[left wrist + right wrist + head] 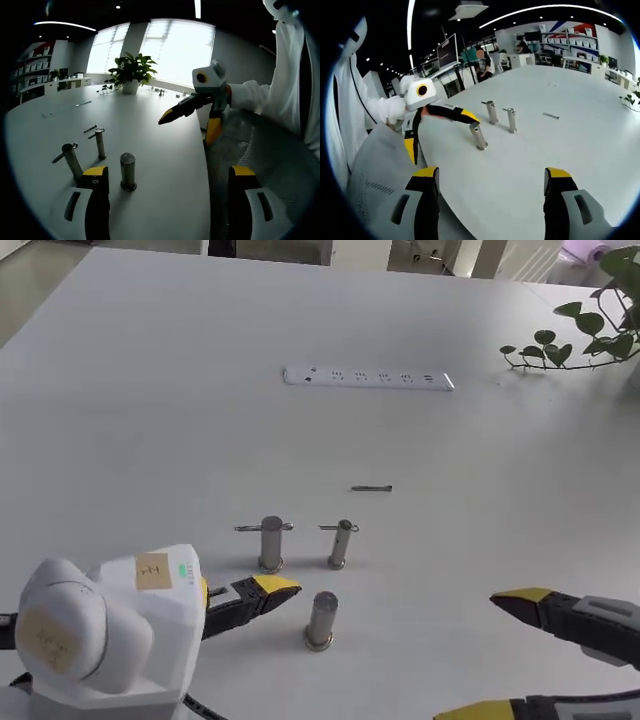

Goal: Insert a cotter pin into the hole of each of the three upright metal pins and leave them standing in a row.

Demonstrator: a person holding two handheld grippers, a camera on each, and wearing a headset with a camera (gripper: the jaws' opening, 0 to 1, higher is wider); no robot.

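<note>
Standing upright on white table (150, 390): three metal pins. Rear-left pin (271, 543) and rear-right pin (341, 543) each carry cotter pin. Front pin (321, 620) bare. Loose cotter pin (371, 489) lies beyond, apart. Left gripper (168, 175), right gripper (491, 174) both wide, empty. Judged two-thirds done; third insertion, row alignment remain.

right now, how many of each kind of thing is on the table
upright metal pins: 3
cotter pins: 3, with 2 through pins and 1 lying loose
power strip: 1
potted plant: 1
total: 8
</note>
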